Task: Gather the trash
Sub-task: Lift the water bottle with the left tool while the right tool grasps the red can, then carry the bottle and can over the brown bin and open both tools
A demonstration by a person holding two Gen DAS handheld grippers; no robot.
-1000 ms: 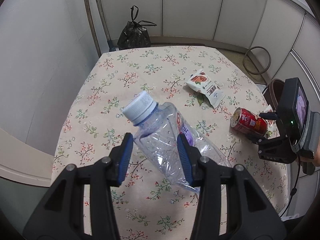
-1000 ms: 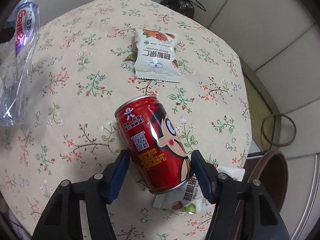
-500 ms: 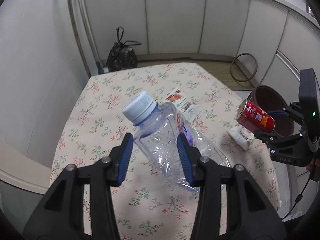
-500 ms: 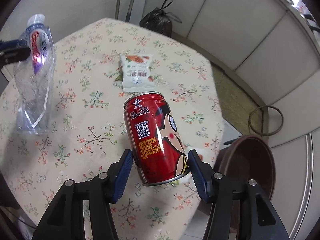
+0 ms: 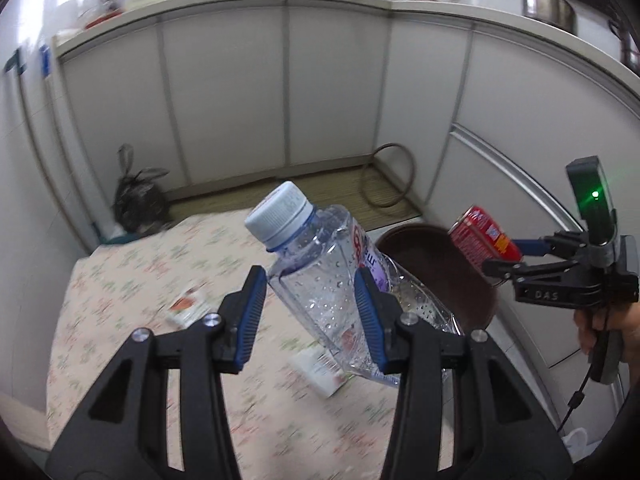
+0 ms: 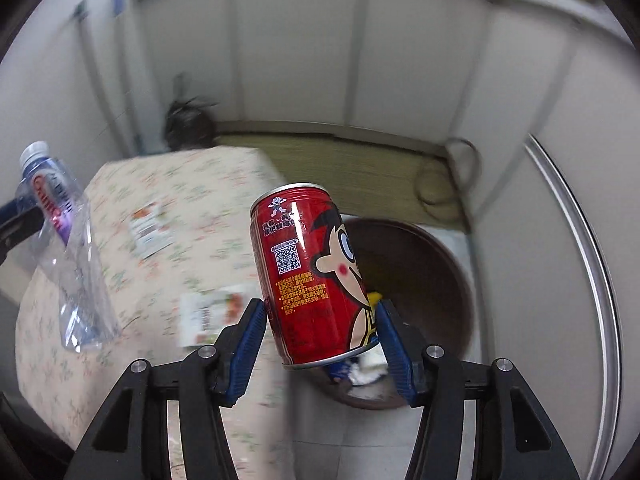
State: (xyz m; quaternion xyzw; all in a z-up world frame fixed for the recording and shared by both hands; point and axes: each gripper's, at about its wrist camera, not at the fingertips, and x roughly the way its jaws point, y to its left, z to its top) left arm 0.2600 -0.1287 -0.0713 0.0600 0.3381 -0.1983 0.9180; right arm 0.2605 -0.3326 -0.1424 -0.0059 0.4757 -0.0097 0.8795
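Nearest the left wrist camera, the left gripper (image 5: 310,304) pinches a clear plastic water bottle (image 5: 328,276) between its blue pads, just below the white cap. The bottle tilts up and to the left, droplets on its inner wall; its crumpled lower end runs down to the right behind the right finger, so the base is partly hidden. Nearest the right wrist camera, the right gripper (image 6: 320,340) clamps a red drink can (image 6: 310,276) with a cartoon face, gripped low on its body and leaning slightly left. The can's bottom rim covers whatever lies directly under it.

Below and beyond the can sits a dark brown round bin (image 6: 448,264) on the floor, right of the table. Some white and yellow scraps show inside it, too obscured by the can and right finger to identify. In the left wrist view the can (image 5: 482,236) hangs above the bin's right rim.

Left of the bin, the floral tablecloth (image 5: 132,272) is smeared by motion blur. Two snack packets lie on it: a near one (image 6: 212,312) by the table's right edge and a farther one (image 6: 150,228); their print is unreadable.

Farther back, a black tied bag (image 5: 138,200) stands on the floor by the white wall panels, and a thin ring (image 5: 386,176) leans at the right.
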